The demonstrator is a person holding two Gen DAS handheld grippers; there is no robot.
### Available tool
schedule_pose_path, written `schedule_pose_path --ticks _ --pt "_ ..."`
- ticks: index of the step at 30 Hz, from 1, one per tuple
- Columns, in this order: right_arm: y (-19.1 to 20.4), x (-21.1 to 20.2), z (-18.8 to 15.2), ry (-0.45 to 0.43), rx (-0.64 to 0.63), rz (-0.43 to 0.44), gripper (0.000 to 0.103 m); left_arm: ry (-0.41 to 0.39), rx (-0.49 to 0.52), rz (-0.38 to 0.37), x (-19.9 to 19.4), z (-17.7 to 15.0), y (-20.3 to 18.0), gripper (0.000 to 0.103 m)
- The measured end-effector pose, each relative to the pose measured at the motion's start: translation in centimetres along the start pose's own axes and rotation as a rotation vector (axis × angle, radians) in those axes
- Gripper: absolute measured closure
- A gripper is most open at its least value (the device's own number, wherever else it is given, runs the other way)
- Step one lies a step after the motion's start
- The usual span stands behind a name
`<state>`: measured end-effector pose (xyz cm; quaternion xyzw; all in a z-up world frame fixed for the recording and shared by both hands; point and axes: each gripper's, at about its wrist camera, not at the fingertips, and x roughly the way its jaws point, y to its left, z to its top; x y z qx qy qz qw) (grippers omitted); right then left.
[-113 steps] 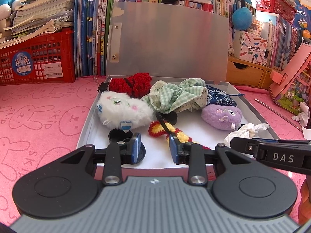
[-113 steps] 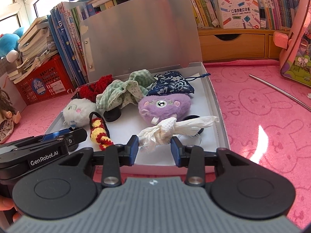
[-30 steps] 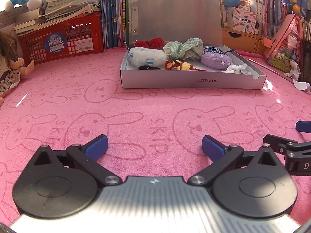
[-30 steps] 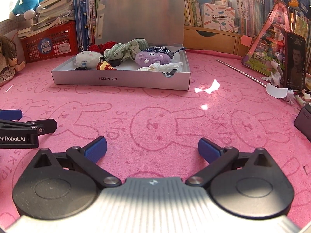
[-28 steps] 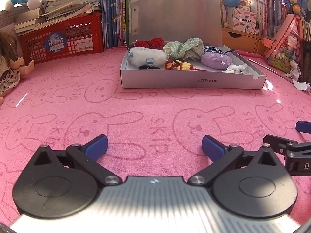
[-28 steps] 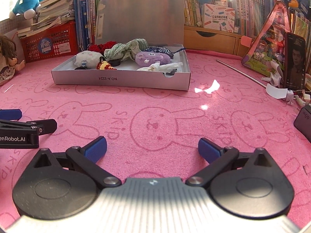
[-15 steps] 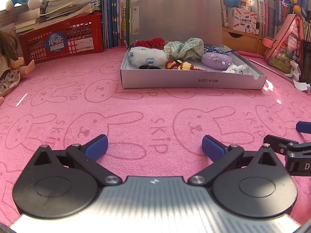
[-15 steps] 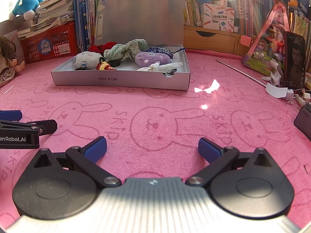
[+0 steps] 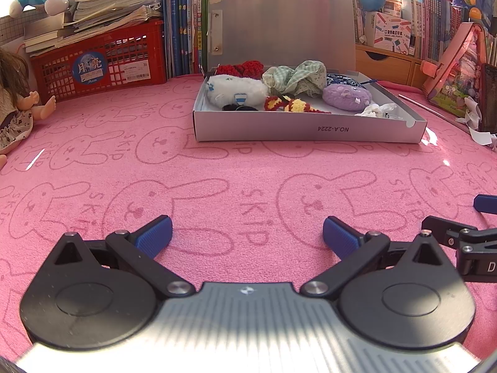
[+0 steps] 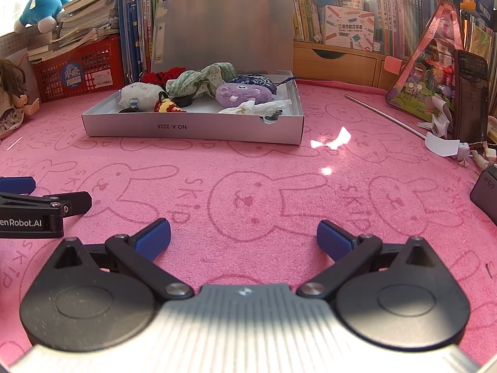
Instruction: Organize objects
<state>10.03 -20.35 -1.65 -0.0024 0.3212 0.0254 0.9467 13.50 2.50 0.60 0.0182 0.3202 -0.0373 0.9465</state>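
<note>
- Well ahead of both tools on the pink mat [image 9: 248, 161]: grey box [image 9: 307, 129], lid raised, holding plush toys [image 10: 245, 93].
- Left gripper [image 9: 247, 236]: spread wide, holding nothing.
- Right gripper [image 10: 243, 234]: spread wide, holding nothing.

The box [image 9: 310, 130] front reads "NO.A-2224" upside down; pink mat [image 10: 248, 186] repeats "SKIP".

One open grey box [image 10: 192, 130] holds two plush toys, white [image 10: 138, 91] and purple [image 10: 242, 93], one green checked cloth [image 10: 202, 80], one red crochet piece [image 10: 158, 77], one white tissue [image 10: 254, 107]. Two tools, left [image 9: 247, 237] and right [image 10: 243, 236].
</note>
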Motion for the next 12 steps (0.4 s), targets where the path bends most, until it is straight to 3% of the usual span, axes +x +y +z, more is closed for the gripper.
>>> schedule_pose_path --ticks 12 --pt "-0.01 0.00 -0.01 0.000 0.000 0.000 0.000 0.000 -0.001 0.000 0.01 -0.03 0.07 0.000"
